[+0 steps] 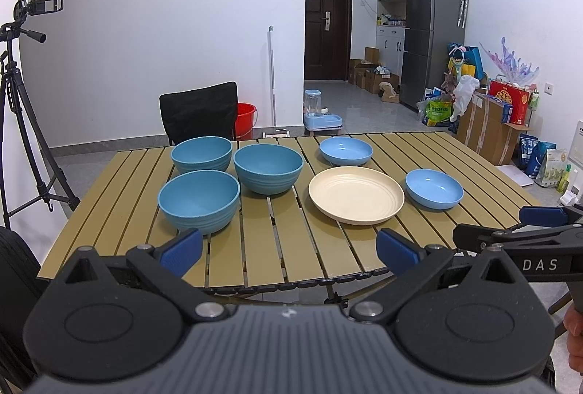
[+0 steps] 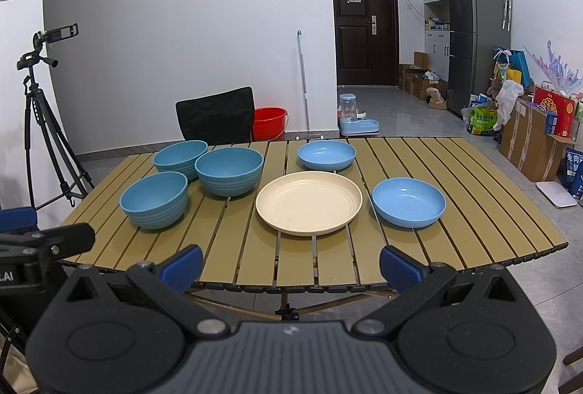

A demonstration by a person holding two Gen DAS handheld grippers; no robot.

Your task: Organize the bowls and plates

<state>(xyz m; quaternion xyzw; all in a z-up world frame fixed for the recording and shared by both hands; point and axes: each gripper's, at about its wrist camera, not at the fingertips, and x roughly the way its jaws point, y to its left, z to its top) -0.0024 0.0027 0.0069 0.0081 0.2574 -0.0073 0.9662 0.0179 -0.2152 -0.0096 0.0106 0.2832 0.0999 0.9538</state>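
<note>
On the slatted wooden table (image 1: 291, 248) (image 2: 473, 212) stand three deep blue bowls: a near one (image 1: 198, 201) (image 2: 155, 199), a middle one (image 1: 268, 172) (image 2: 229, 175) and a far one (image 1: 201, 153) (image 2: 179, 157). A cream plate (image 1: 356, 194) (image 2: 309, 201) lies at the centre. Two shallow light-blue bowls sit beyond and right of it: the far one (image 1: 345, 150) (image 2: 326, 154), the right one (image 1: 433, 188) (image 2: 408, 201). My left gripper (image 1: 289, 250) hangs open over the near table edge, nothing between its fingers. My right gripper (image 2: 291, 264) is open too, before the table edge.
A black chair (image 1: 198, 111) (image 2: 215, 115) stands behind the table, with a red bucket (image 2: 270, 122) past it. A tripod with a camera (image 1: 22, 95) (image 2: 43, 102) is at the left. Boxes and bags (image 2: 528, 132) line the right wall.
</note>
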